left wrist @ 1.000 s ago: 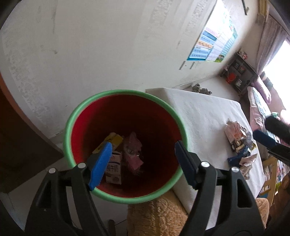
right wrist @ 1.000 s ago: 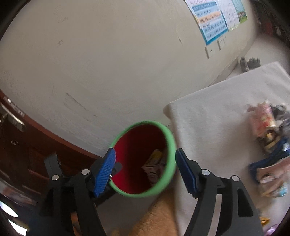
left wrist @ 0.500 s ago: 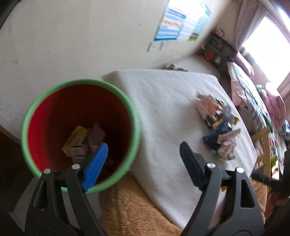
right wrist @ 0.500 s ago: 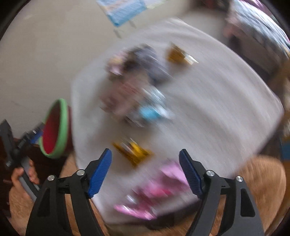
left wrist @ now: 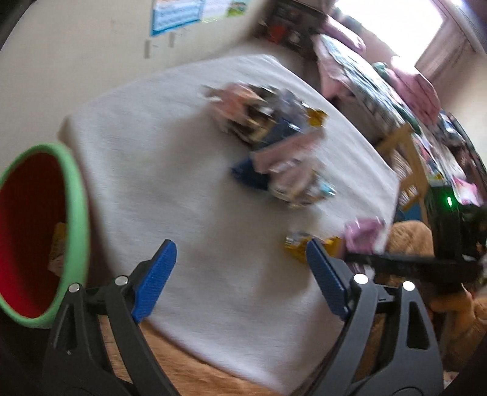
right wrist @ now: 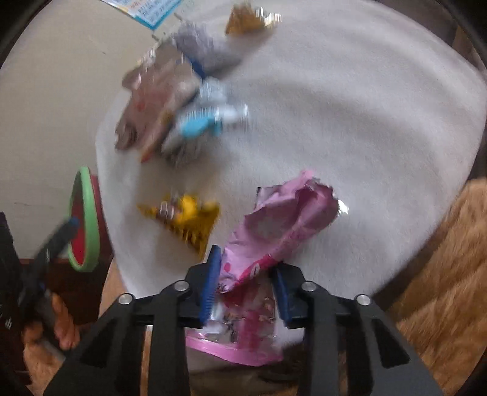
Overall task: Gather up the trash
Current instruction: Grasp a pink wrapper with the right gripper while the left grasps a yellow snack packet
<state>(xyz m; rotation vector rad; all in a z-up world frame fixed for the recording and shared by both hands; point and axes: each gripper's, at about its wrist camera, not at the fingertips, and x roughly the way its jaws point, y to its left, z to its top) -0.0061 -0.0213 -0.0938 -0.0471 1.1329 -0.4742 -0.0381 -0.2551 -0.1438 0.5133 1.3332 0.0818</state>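
pink wrapper (right wrist: 274, 231), long axis up-right

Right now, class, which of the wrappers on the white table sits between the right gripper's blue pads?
The pink wrapper at the table's near edge. The right gripper is closing on its lower end, while the yellow wrapper beside it lies untouched.

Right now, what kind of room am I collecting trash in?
Probably a lived-in bedroom or living room at home: a bed piled with pink bedding under a bright window, a colourful paper wall chart, and a white cloth-covered table strewn with snack wrappers.
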